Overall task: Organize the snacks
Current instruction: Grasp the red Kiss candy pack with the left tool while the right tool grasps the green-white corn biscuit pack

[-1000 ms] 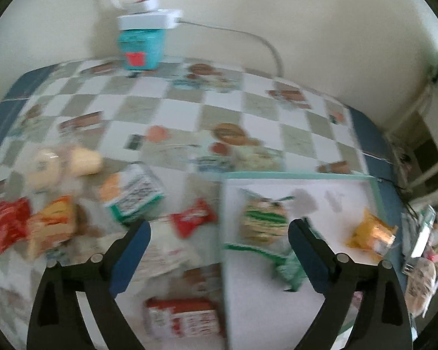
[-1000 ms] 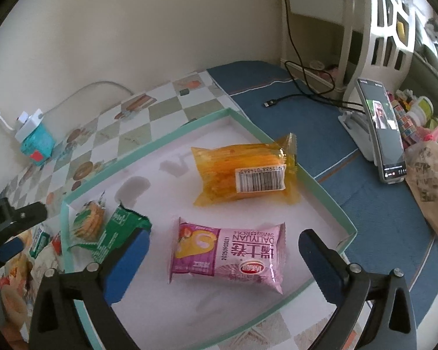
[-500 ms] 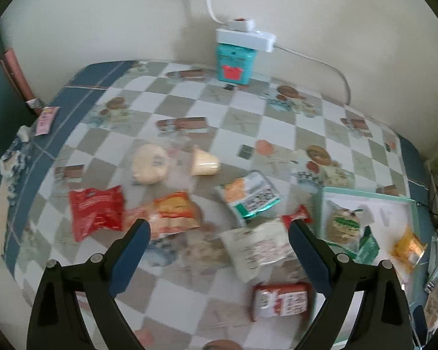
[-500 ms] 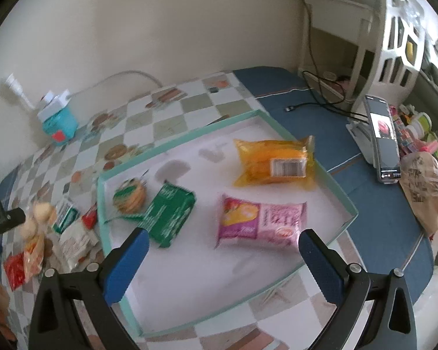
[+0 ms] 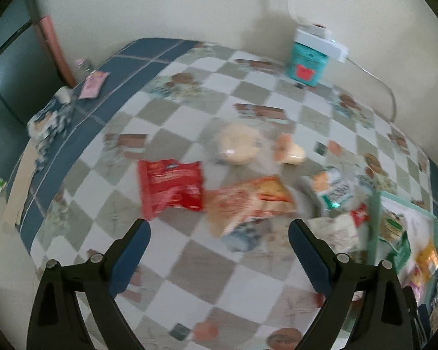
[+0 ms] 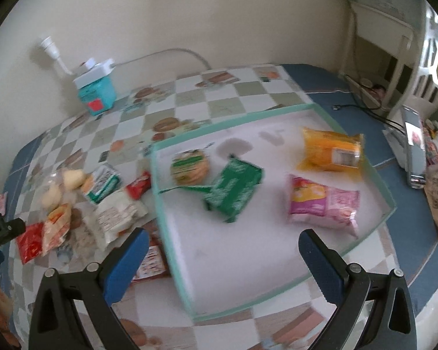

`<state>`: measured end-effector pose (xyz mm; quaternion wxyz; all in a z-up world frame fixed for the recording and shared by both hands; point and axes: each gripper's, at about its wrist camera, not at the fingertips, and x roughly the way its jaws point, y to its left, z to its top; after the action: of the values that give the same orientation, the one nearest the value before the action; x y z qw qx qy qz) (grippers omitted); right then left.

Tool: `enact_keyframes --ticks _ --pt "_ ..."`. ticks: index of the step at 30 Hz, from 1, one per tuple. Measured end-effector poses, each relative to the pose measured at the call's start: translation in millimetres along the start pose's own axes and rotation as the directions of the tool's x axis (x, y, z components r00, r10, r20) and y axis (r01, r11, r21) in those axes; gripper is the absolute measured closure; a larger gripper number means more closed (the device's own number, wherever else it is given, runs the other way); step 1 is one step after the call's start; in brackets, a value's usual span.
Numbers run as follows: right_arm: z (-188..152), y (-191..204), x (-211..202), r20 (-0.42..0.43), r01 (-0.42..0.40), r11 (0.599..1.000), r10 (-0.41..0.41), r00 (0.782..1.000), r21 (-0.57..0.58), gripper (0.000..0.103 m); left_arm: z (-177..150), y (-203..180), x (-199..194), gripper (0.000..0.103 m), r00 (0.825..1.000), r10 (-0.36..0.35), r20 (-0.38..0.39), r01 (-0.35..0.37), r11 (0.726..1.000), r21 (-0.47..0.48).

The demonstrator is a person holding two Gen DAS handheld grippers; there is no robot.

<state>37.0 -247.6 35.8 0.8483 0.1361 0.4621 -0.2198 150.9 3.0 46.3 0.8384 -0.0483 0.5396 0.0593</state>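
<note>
Swinging off the tray [image 6: 389,204], the left gripper [image 5: 217,232] is hovering, fingers wide and empty, over a blurred, probably soft red packet [image 5: 170,188], best pinched mid-body.

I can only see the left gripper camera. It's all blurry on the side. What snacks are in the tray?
Observer: The right camera shows four in the tray: an orange packet, a pink packet, a green packet and a round biscuit pack.
Operator: Is the other gripper holding a snack?
Observer: No. The right gripper is open and empty above the tray's near side.
Operator: What's past the tray? I can't see there.
Observer: A phone stands propped up on the blue cloth, its screen lit.
Operator: Is anything under my snack pile?
Observer: A red and white packet lies against the tray's left wall, nearer than the pile.
</note>
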Motion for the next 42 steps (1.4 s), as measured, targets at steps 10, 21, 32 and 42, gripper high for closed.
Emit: enact_keyframes --ticks 10,21,32,42 --pt "-12.6 50.6 2.8 -0.016 -0.103 0.992 0.102 0.995 -0.077 0.000 8.2 82.5 3.8 0.007 0.998 0.056 0.004 -0.054 0.981 -0.188" --pt "-14.7 64.4 10.6 -0.018 -0.122 0.986 0.121 0.992 -0.111 0.000 12.3 124.3 17.1 0.007 0.999 0.035 -0.011 -0.037 0.955 -0.294" --pt "5.3 76.8 15.6 -0.038 -0.154 0.978 0.150 0.988 -0.138 0.000 30.3 120.7 45.8 0.007 0.996 -0.086 -0.037 0.072 0.954 -0.291" --pt "56.4 130.7 39.4 -0.144 -0.222 0.906 0.181 0.973 -0.362 0.000 42.6 104.1 87.7 0.007 0.970 -0.216 -0.110 0.184 0.951 -0.249"
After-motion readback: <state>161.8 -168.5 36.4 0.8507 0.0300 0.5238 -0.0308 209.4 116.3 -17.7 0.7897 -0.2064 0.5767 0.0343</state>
